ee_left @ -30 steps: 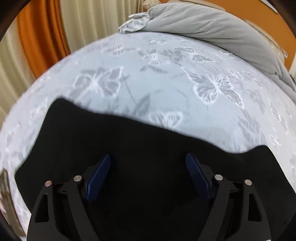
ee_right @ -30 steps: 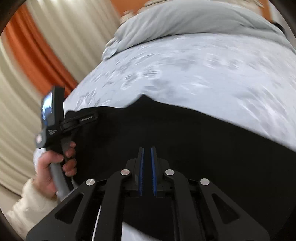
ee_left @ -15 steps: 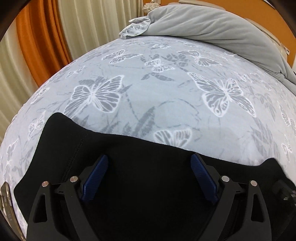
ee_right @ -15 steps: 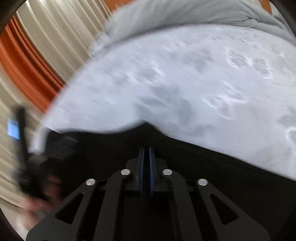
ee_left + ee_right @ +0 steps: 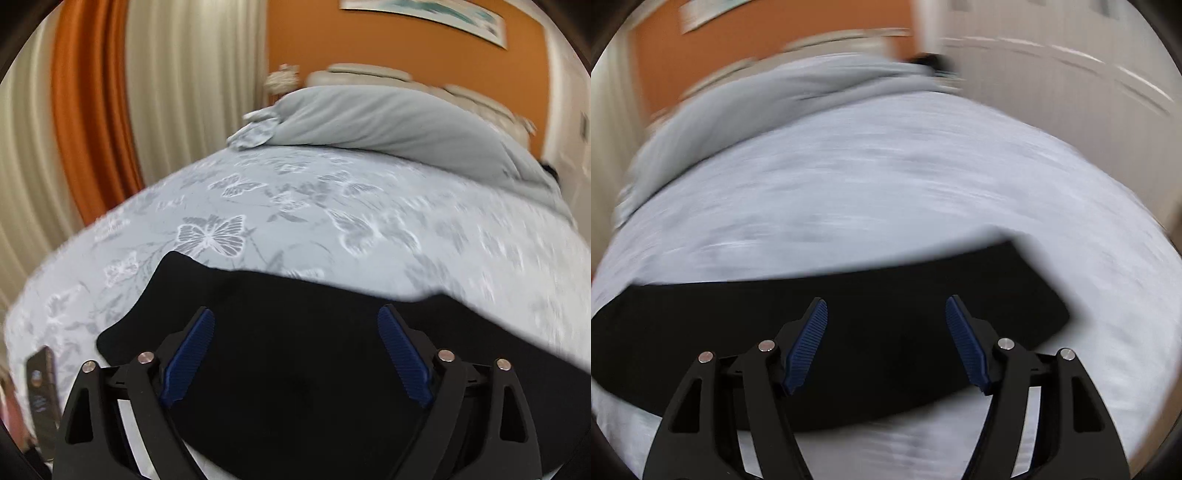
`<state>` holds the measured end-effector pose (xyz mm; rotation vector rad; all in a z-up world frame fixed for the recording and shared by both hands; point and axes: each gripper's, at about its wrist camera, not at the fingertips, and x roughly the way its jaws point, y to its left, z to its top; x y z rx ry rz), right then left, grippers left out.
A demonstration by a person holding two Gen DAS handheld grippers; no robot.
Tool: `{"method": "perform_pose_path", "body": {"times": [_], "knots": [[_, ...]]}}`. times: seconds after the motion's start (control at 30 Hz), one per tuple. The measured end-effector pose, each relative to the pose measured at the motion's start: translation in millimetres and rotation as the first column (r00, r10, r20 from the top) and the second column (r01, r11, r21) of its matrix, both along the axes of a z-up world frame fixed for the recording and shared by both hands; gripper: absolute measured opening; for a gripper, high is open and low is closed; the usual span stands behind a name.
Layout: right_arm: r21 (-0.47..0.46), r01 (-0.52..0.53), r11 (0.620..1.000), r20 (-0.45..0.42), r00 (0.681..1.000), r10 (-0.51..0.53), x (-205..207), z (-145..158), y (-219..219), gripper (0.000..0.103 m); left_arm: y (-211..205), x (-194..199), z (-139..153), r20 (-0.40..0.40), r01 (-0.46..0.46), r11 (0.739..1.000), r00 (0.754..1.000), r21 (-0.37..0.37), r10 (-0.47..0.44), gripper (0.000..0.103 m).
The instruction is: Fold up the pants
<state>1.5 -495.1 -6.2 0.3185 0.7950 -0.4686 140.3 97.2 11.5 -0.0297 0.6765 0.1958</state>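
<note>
Black pants (image 5: pixel 295 350) lie flat on a bed with a pale butterfly-print sheet (image 5: pixel 332 206). My left gripper (image 5: pixel 295 317) is open and empty, its blue pads spread wide above the pants. In the right wrist view the pants (image 5: pixel 849 314) form a long dark band across the sheet (image 5: pixel 886 184), with their right end near the frame's right side. My right gripper (image 5: pixel 886 306) is open and empty above that band. The right wrist view is motion-blurred.
A grey duvet or pillow (image 5: pixel 388 114) is heaped at the head of the bed. Orange and cream curtains (image 5: pixel 110 110) hang at the left, an orange wall (image 5: pixel 369 44) behind. A dark phone-like device (image 5: pixel 42 391) shows at the lower left edge.
My right gripper has opened from shut and let go of the pants, and its view has swung right. My left gripper stayed open and tilted up and back a little.
</note>
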Motion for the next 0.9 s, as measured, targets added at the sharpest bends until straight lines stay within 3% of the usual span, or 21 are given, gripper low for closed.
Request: {"method": "perform_pose_path", "body": {"times": [0.1, 0.17, 0.23, 0.4, 0.47, 0.67, 0.77, 0.83, 0.87, 0.9], "knots": [[0.095, 0.122, 0.988, 0.018, 0.992, -0.124, -54.6, -14.7, -76.3, 0.065, -14.6, -26.4, -6.7, 0.002, 0.011, 1.0, 1.0, 0.003, -0.011, 0.091], [0.171, 0.099, 0.98, 0.068, 0.991, -0.112, -67.6, -20.5, -95.5, 0.062, -22.5, -39.7, -15.3, 0.003, 0.016, 1.0, 1.0, -0.022, -0.016, 0.092], [0.183, 0.066, 0.981, 0.095, 0.992, -0.085, -70.2, -23.3, -106.9, 0.062, -32.3, -49.6, -25.0, 0.002, 0.021, 1.0, 1.0, -0.022, -0.021, 0.092], [0.2, 0.038, 0.979, 0.041, 0.998, -0.047, -45.0, -47.4, -107.5, 0.062, -52.1, -58.0, -40.8, 0.018, 0.058, 0.998, 0.998, 0.019, -0.058, 0.092], [0.171, 0.035, 0.985, 0.043, 0.998, -0.043, -41.5, -51.7, -102.9, 0.055, -59.6, -56.9, -45.6, 0.012, 0.083, 0.996, 0.996, 0.043, -0.084, 0.092], [0.113, 0.052, 0.992, 0.109, 0.992, -0.064, -59.5, -32.4, -92.0, 0.055, -67.4, -50.1, -54.2, -0.028, 0.118, 0.992, 0.993, 0.036, -0.117, 0.092], [0.147, 0.011, 0.989, 0.105, 0.994, -0.027, -56.5, -35.6, -90.9, 0.054, -64.6, -49.3, -55.8, -0.035, 0.112, 0.994, 0.993, 0.009, -0.111, 0.092], [0.153, -0.002, 0.988, 0.068, 0.998, -0.009, -48.3, -44.7, -89.7, 0.049, -64.4, -49.7, -56.4, -0.036, 0.109, 0.994, 0.993, 0.008, -0.109, 0.092], [0.15, -0.004, 0.989, 0.056, 0.998, -0.004, -45.3, -47.9, -88.8, 0.041, -64.8, -49.5, -56.7, -0.037, 0.112, 0.994, 0.993, 0.01, -0.111, 0.092], [0.16, -0.01, 0.987, 0.053, 0.999, 0.002, -42.0, -50.6, -88.8, 0.019, -65.6, -49.6, -56.9, -0.037, 0.113, 0.994, 0.993, 0.014, -0.112, 0.092]]}}
